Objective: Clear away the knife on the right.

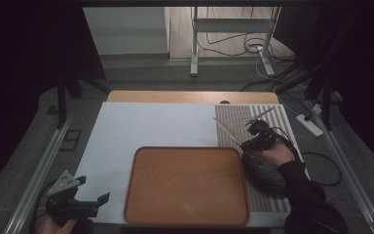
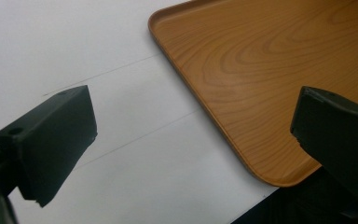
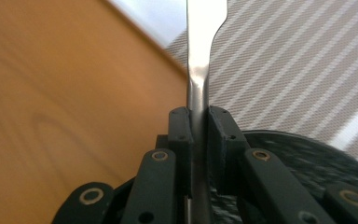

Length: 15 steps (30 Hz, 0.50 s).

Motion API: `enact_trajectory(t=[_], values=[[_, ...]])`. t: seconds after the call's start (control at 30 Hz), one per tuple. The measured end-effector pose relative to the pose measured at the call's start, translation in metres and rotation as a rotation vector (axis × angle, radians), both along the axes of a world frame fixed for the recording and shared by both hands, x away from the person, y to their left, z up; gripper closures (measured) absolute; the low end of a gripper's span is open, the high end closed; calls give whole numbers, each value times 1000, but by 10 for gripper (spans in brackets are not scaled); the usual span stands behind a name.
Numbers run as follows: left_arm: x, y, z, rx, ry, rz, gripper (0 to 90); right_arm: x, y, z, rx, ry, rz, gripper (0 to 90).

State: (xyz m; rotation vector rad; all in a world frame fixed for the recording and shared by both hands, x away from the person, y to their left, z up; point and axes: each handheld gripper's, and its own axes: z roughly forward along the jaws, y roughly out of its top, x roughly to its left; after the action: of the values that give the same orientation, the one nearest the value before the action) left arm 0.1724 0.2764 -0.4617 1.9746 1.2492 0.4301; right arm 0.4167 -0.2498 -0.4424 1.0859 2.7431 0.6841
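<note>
The left gripper (image 1: 90, 192) hovers low over the white counter (image 1: 141, 126) at its near left corner, jaws spread wide with nothing between them, just beside the empty wooden tray (image 1: 187, 185). Right of the tray, over the striped mat (image 1: 272, 195), the right gripper (image 1: 247, 144) is clenched on a slim metal utensil (image 3: 197, 88), above a dark round bowl (image 1: 265, 173).

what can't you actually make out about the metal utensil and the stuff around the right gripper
- Metal utensil: its working end is cut off by the top edge of the right gripper view; in the high view it is too thin to identify.
- Dark round object beside the wooden tray: the person's hand and sleeve cover part of it in the high view.
- Right gripper: fingers hide the clamped part of the utensil.
</note>
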Motion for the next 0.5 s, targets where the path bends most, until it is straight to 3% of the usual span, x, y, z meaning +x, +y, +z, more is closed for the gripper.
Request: enact_trajectory(t=[0.5], values=[[0, 0, 0, -2, -1, 1, 6, -49, 36, -6, 14, 41, 103, 804]])
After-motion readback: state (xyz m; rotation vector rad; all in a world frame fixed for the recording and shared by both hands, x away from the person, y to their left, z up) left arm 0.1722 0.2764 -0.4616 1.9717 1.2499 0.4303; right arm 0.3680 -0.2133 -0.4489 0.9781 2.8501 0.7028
